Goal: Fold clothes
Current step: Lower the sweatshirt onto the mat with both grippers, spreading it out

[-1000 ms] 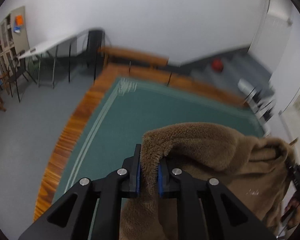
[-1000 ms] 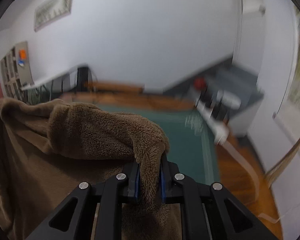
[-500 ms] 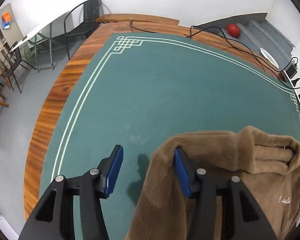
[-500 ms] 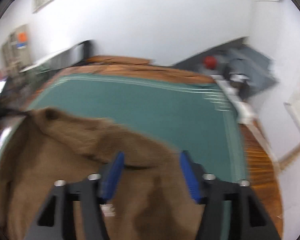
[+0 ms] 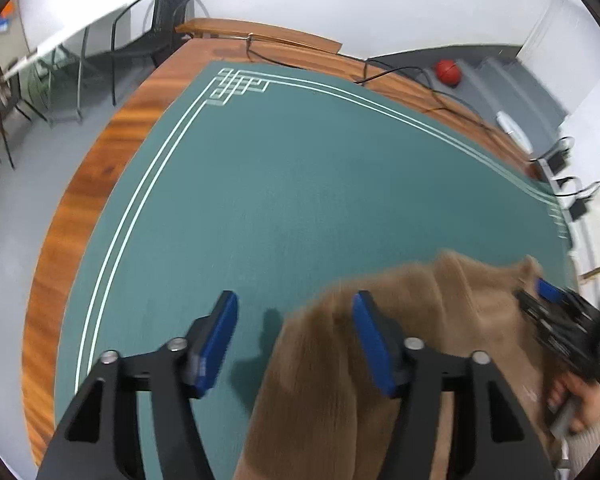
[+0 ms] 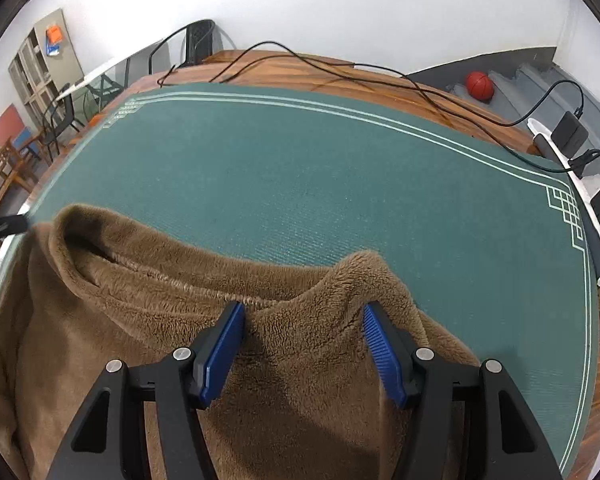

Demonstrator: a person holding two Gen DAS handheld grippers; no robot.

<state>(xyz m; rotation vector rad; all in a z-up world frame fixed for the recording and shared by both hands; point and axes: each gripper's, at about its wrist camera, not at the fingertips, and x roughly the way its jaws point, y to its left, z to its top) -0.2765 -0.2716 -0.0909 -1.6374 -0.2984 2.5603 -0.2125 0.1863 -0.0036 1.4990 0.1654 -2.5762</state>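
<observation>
Our left tongs [image 5: 294,340] are opening, with the edge of the brown fleece garment [image 5: 420,340] between their blue pads and only the right pad against it; our right tongs [image 6: 304,344] stand apart over the garment's collar, gripping nothing. The garment lies on the green mat [image 6: 340,184] at the near side of the worktop [image 5: 80,208]. Beyond it the mat runs bare to its white border lines, and black cables [image 6: 380,76] trail along the wooden far edge.

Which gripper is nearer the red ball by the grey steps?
Right, judging loosely. The red ball lies beyond the table's far right corner; the right gripper works that side of the brown fleece, the left gripper the other.
</observation>
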